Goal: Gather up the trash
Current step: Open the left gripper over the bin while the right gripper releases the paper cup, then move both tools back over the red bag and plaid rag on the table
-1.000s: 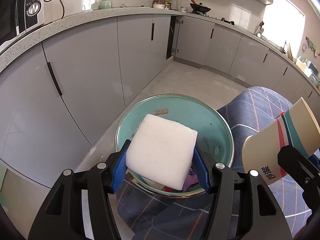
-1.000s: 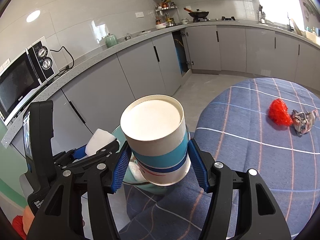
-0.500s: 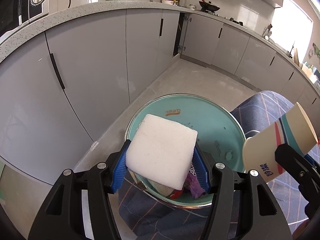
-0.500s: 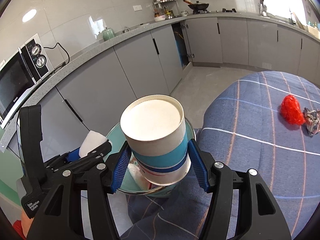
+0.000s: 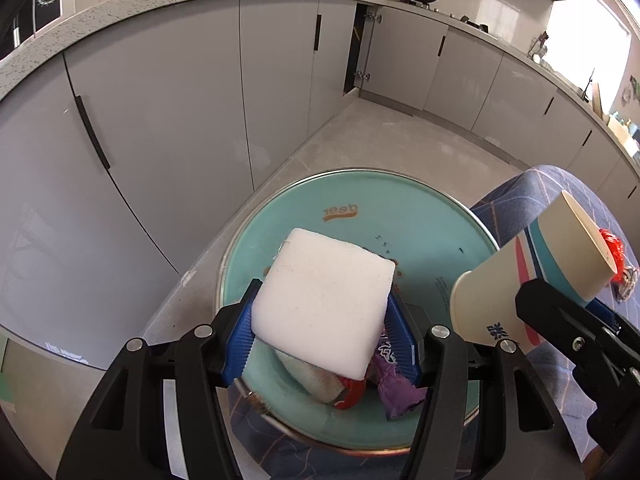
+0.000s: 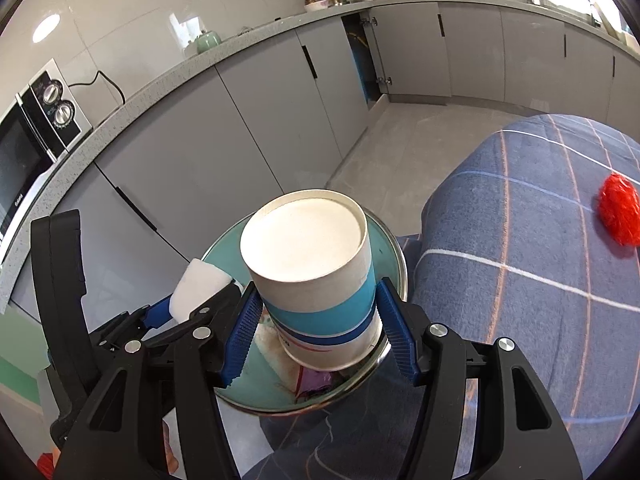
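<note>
My left gripper (image 5: 322, 336) is shut on a white foam block (image 5: 324, 300) and holds it over the open teal trash bin (image 5: 400, 204). The bin holds a purple wrapper (image 5: 394, 392) and a red and white wrapper (image 5: 332, 390). My right gripper (image 6: 316, 334) is shut on a paper cup (image 6: 312, 280) with blue bands, bottom facing the camera, held over the bin's rim (image 6: 394, 240). The cup also shows in the left wrist view (image 5: 528, 276), at the bin's right edge. The foam block shows in the right wrist view (image 6: 198, 288), left of the cup.
The bin stands beside a table with a blue checked cloth (image 6: 520, 264). A red crumpled wrapper (image 6: 618, 208) lies on the cloth at the right. Grey kitchen cabinets (image 5: 160, 112) run behind the bin. A microwave (image 6: 36, 128) stands on the counter.
Both grippers have moved forward and lower over the bin, each keeping its hold. The bin's inside and the trash in it now show more fully.
</note>
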`<move>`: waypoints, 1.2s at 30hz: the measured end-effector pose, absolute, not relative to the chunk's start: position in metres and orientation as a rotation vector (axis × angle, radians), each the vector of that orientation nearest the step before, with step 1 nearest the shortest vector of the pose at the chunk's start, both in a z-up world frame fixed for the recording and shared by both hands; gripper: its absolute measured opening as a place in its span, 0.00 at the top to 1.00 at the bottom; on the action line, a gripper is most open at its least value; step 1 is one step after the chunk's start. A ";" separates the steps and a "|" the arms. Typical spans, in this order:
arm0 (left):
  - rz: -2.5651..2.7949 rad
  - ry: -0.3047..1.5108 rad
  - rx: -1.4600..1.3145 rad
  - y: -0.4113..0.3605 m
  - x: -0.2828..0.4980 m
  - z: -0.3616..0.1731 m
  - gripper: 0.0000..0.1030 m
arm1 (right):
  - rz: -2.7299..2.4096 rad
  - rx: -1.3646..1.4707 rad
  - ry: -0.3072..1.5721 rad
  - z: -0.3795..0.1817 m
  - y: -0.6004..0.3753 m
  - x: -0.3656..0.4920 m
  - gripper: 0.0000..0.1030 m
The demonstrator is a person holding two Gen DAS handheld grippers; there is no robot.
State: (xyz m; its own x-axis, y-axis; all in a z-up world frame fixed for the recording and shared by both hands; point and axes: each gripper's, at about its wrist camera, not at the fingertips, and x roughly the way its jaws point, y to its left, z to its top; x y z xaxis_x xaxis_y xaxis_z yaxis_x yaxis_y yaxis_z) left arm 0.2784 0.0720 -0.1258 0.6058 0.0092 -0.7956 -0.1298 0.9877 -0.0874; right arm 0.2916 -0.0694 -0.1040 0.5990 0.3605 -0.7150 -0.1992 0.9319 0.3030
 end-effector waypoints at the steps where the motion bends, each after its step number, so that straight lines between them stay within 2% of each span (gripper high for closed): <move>1: 0.082 0.922 -0.140 0.071 0.280 -0.128 0.44 | 0.332 0.195 0.878 -0.106 -0.068 0.295 0.42; 9: 0.103 0.951 -0.129 0.075 0.289 -0.141 0.43 | 0.339 0.197 0.934 -0.128 -0.066 0.316 0.41; 11: 0.109 0.960 -0.126 0.075 0.289 -0.144 0.42 | 0.351 0.202 0.935 -0.130 -0.067 0.317 0.34; 16: 0.139 0.973 -0.117 0.076 0.288 -0.148 0.35 | 0.335 0.232 0.890 -0.122 -0.080 0.313 0.32; 23: 0.159 0.943 -0.093 0.072 0.281 -0.138 0.18 | 0.265 0.247 0.811 -0.106 -0.098 0.289 0.32; 28: 0.156 0.919 -0.080 0.065 0.272 -0.124 0.15 | 0.233 0.230 0.749 -0.089 -0.105 0.269 0.32; 33: 0.156 0.884 -0.067 0.058 0.260 -0.110 0.06 | 0.211 0.226 0.702 -0.076 -0.114 0.253 0.32; 36: 0.162 0.880 -0.064 0.054 0.254 -0.105 0.06 | 0.198 0.226 0.701 -0.074 -0.120 0.245 0.32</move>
State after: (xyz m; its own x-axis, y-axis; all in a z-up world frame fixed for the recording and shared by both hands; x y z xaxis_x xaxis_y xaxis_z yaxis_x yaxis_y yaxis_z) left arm 0.2536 0.0542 -0.1051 0.6258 0.1145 -0.7715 -0.1671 0.9859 0.0108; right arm 0.2453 -0.1196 -0.0739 0.7474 0.2550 -0.6135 -0.1038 0.9569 0.2712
